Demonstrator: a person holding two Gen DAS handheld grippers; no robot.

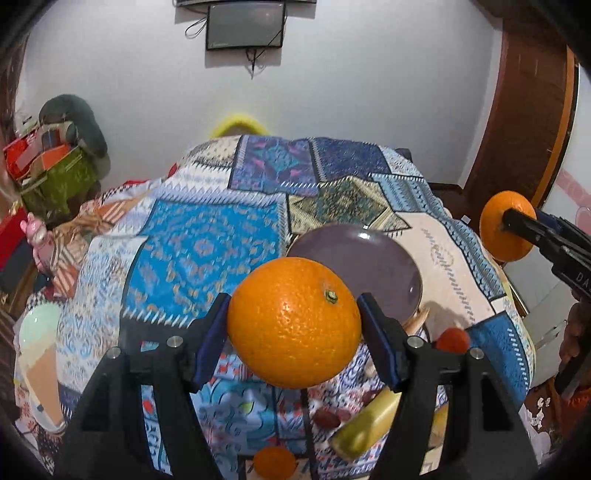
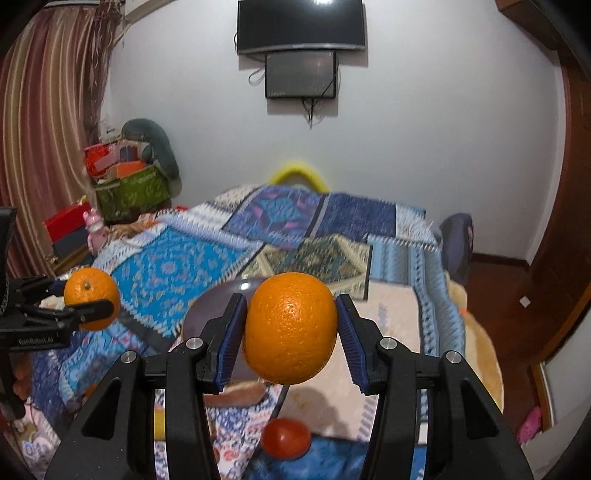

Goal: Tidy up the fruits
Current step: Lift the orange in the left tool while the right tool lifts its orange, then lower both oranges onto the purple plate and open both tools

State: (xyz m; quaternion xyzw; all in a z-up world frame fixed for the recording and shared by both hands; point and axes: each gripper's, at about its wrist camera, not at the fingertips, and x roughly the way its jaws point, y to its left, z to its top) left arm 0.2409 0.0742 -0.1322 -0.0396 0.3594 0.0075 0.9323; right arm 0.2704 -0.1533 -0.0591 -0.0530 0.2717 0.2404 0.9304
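Left wrist view shows the left tool clamping an orange aloft over the purple plate, pinched only at its round sides, so it could roll free. Right tool likewise grips a second orange above the bed, and a slip would drop it onto the tomato.

White wall fills frame centre, two dark screens mounted at top. Striped curtain upper left. Patchwork bedspread mid-frame. Wooden door right edge. Reddish floor lower right.

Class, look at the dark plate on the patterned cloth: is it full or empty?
Empty, as far as shows. The plate has a bare, glossy surface; the nearer part hides behind the orange held in the left gripper.
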